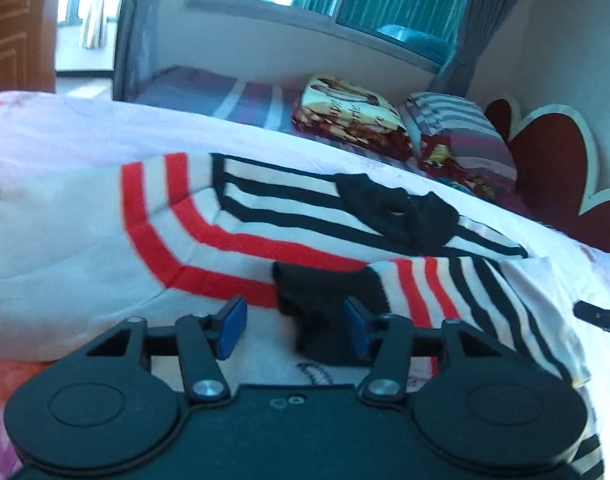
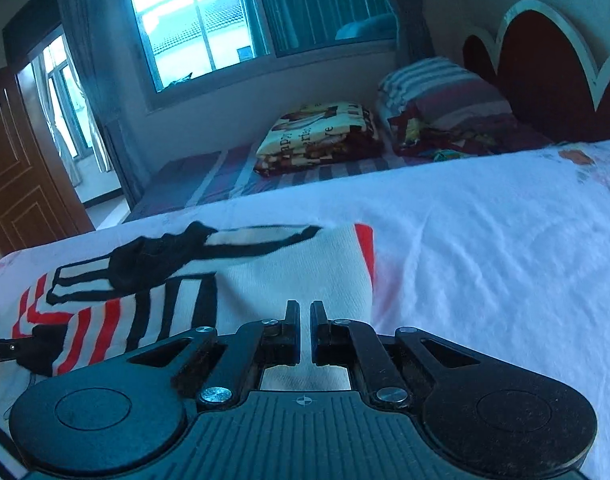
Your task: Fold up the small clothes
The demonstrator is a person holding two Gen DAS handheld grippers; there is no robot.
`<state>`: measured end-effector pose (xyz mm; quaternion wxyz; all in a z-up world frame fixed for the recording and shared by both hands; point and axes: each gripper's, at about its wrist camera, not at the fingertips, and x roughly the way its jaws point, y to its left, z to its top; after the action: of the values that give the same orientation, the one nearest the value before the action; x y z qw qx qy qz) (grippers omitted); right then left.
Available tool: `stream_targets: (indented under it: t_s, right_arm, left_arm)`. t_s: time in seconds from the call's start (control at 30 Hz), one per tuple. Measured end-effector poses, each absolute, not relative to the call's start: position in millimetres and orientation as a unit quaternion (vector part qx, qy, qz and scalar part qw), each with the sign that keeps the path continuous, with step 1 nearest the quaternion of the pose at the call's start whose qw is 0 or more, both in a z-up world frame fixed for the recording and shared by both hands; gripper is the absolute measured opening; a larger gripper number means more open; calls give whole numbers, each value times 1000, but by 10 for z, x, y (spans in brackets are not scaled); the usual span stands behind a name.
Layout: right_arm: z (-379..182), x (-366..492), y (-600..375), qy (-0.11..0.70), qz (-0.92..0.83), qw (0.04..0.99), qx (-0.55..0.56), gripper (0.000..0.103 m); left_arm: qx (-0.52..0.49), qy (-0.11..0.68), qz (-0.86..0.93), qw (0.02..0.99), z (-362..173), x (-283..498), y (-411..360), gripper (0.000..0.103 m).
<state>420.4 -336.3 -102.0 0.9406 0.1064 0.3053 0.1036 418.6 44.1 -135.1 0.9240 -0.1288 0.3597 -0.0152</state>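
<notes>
A small white sweater (image 1: pixel 85 240) with red and black stripes and black cuffs lies on the bed, its sleeves folded across the body. My left gripper (image 1: pixel 295 330) stands open low over it, and a black cuff (image 1: pixel 321 300) lies between its blue pads (image 1: pixel 233 328), close to the right one. In the right wrist view the same sweater (image 2: pixel 305 268) lies ahead and to the left. My right gripper (image 2: pixel 305 328) is shut just over the sweater's white part, with nothing seen between its fingers. Its tip (image 1: pixel 597 316) shows at the right edge of the left wrist view.
The white floral bedsheet (image 2: pixel 485 260) stretches to the right of the sweater. Behind lie a folded printed blanket (image 2: pixel 317 136), a striped pillow (image 2: pixel 437 88) and a red headboard (image 2: pixel 541 64). A window (image 2: pixel 193 20) and a wooden door (image 2: pixel 21 168) are at the back.
</notes>
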Motion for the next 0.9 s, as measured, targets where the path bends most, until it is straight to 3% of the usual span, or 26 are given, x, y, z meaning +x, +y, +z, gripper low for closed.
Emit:
stream_targets:
  t_s: [0.03,0.07,0.13,0.33,0.57,0.9]
  right_arm:
    - [-1029,4273,-3368,303,100,942,106,4]
    - [-1041,4355,-3379,302,97,942,105,4]
    - [-1070,4546,-3383,304,94,943,100,4]
    - [-1309,5058,-3413,335,65,938,60,4]
    - [-1324,4993,-3320,332,57,941,11,4]
    - [-1055,4599,-2939,302,114,946,21,4]
  left_arm:
    - [-127,367,-19,921,-1369,4245,429,38]
    - [-116,377,-14,919,-1396,4306,404,21]
    - [-100,376,0,921,-1402,4362,365,18]
    - [-71,365,3,928,-1450,4337,322,20]
    - [-60,361,11,930,-1440,4322,283,20]
    - [-19,294,8,956,-1049,4357,-228,35]
